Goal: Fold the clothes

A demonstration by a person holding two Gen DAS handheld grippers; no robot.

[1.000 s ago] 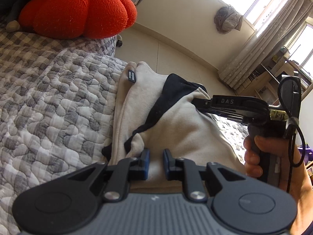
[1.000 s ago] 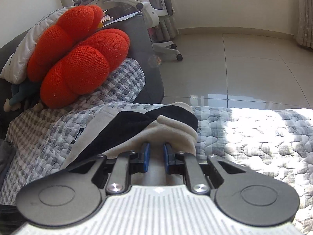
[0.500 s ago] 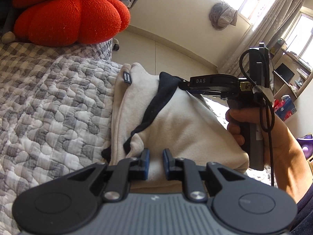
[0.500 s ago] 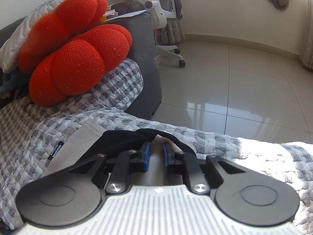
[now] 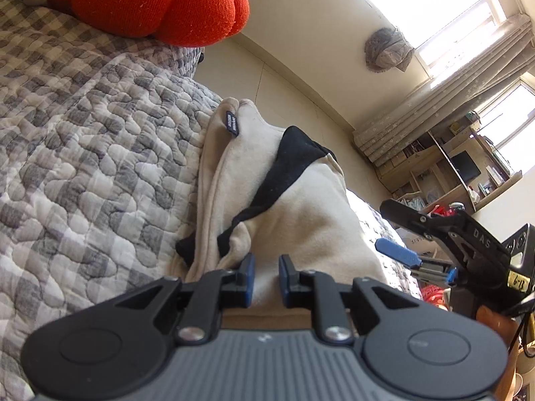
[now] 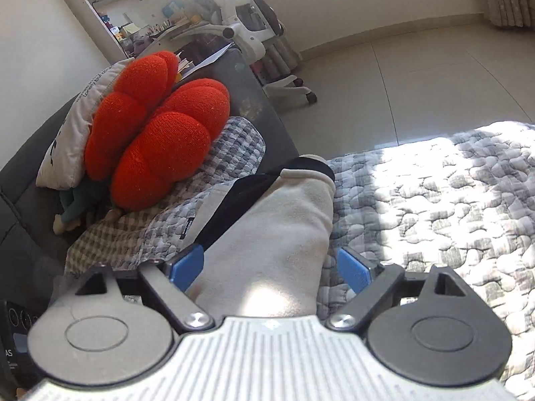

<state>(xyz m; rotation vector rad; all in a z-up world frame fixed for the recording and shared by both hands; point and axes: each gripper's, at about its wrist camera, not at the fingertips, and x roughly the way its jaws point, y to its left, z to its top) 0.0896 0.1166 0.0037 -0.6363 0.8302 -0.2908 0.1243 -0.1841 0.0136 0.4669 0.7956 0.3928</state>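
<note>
Folded garment (image 5: 294, 207) on quilt (image 5: 83, 167), near quilt's floor-side edge. Cushion (image 6: 157, 133) behind garment, at quilt's far end, leaning on pillow (image 6: 72, 133). Office chair (image 6: 247, 33) on floor beyond cushion. Left gripper (image 5: 265, 275) at garment's near edge; right gripper (image 6: 271, 267) straddling garment, beside left gripper.

We read "DAS" on the black arm of the right gripper (image 5: 431, 237), a handwritten "6-13" or similar on its yellow sticker (image 5: 517, 281); the garment's small dark label (image 5: 231, 123) is illegible to us.
</note>
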